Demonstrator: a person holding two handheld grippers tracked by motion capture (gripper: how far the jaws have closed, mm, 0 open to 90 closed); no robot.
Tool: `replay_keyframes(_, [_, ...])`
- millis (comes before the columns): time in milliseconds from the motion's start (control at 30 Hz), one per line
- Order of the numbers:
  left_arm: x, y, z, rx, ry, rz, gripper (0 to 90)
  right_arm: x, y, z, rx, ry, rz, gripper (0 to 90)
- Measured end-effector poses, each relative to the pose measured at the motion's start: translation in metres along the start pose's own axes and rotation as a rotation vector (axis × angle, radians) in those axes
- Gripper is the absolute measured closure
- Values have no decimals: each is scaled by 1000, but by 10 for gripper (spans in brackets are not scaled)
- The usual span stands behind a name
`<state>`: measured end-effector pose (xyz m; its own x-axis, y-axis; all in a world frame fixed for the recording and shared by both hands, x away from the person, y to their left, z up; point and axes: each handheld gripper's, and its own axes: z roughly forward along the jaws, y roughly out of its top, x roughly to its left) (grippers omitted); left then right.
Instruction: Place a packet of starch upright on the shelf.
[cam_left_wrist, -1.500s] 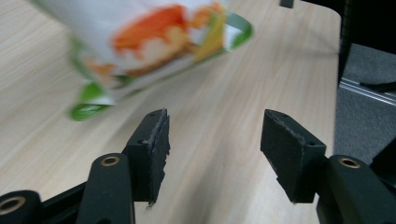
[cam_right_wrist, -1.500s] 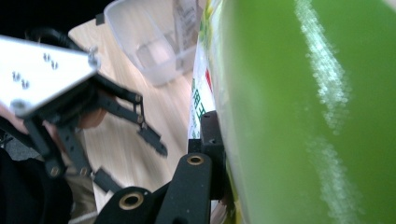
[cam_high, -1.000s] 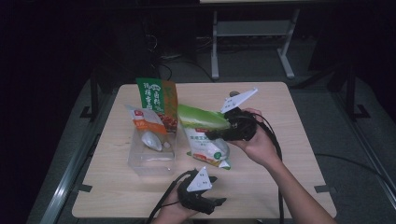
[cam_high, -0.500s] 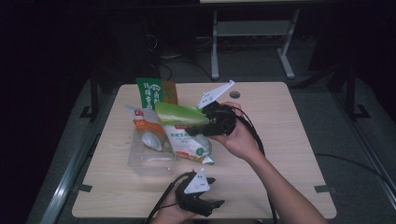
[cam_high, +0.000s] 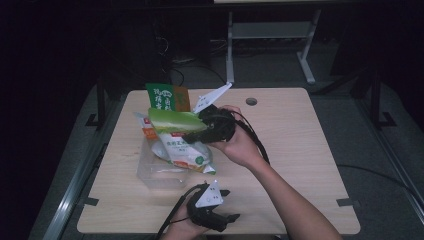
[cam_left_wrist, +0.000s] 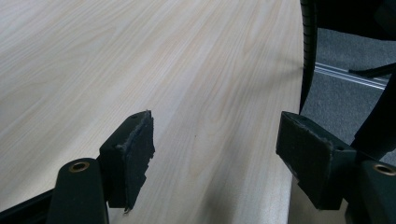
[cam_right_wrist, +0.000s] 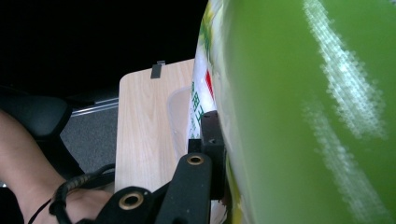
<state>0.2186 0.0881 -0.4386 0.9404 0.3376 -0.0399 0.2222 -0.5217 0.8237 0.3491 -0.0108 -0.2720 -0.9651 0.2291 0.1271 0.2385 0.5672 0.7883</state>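
My right gripper (cam_high: 200, 131) fingers are clamped on the green packet (cam_high: 176, 121), carrying it over the clear tub (cam_high: 162, 172) at frame centre. The left gripper (cam_high: 227, 217) rests wide open and empty on the counter (cam_high: 295, 150), out of the way.

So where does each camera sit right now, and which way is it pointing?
High view: above the person's side, looking forward and down on the table; both forearms, left gripper.
Left gripper view: rides the left gripper, open jaws over bare tabletop.
Right gripper view: rides the right gripper, shut on the green packet.
Shared: green packet, clear plastic container.
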Motion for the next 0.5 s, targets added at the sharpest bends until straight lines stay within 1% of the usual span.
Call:
replay_keyframes(67, [0, 0, 0, -1, 0, 4, 270, 0, 3, 4, -3, 7, 0, 900])
replay_keyframes(100, [1, 0, 0, -2, 1, 13, 270, 0, 3, 4, -3, 7, 0, 900])
replay_keyframes(167, [0, 0, 0, -2, 2, 11, 268, 1, 7, 10, -7, 15, 1, 900])
replay_keyframes(200, [0, 0, 0, -2, 2, 11, 267, 1, 7, 10, -7, 15, 1, 900])
replay_keyframes(300, [1, 0, 0, 6, 3, 23, 264, 1, 13, 18, -3, 20, -12, 900])
replay_keyframes(400, [0, -1, -1, -1, 3, 20, 264, 1, 17, 22, -6, 24, -18, 900])
replay_keyframes(433, [0, -1, -1, -1, 3, 20, 264, 1, 17, 22, -6, 24, -18, 900])
replay_keyframes(467, [0, -1, -1, -3, 3, 15, 264, 2, 18, 24, -13, 33, -5, 900])
replay_keyframes(500, [1, -1, -2, 1, 5, 19, 264, 2, 20, 27, -21, 40, -4, 900])
